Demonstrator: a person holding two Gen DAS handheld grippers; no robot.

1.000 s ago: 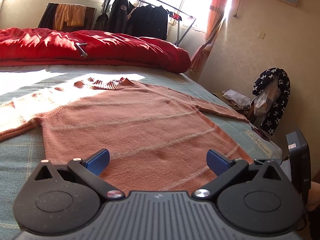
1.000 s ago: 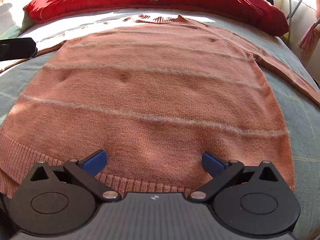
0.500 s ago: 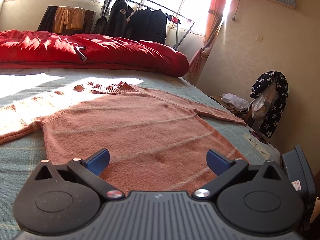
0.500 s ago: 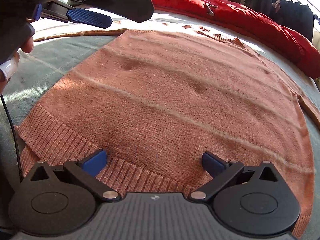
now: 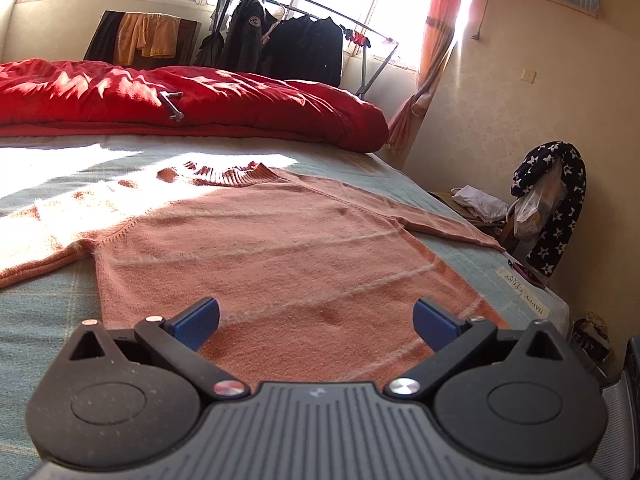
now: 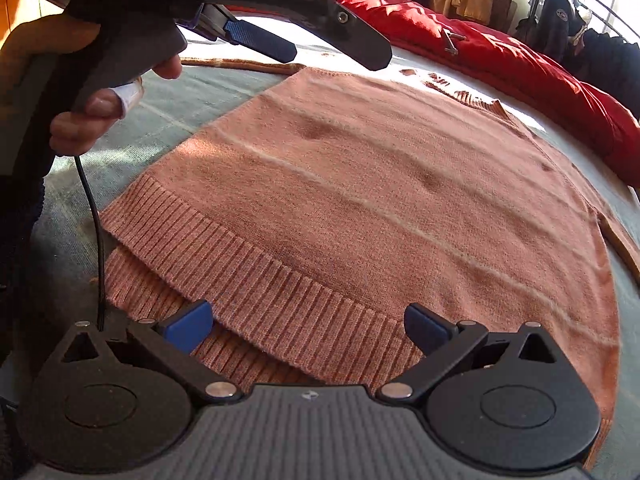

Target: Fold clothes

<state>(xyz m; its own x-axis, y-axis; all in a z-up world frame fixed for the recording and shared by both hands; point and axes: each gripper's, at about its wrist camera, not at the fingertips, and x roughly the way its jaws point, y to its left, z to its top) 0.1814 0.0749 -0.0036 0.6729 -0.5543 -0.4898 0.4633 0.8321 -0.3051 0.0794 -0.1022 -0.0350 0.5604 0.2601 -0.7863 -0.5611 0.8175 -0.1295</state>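
The pink sweater [image 6: 380,200] lies flat across the bed [image 5: 44,320], filling mid-frame, sleeves out to both sides; no fold made yet, so all folding is left; left claw [image 5: 316,320] and right claw [image 6: 308,322] both spread wide, empty, near the hem [image 6: 256,276].

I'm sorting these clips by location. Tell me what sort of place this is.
Most likely a home bedroom. A salmon sweater lies spread on a bed, a red duvet is bunched along its far side, and a clothes rack with dark jackets stands by the sunlit windows.
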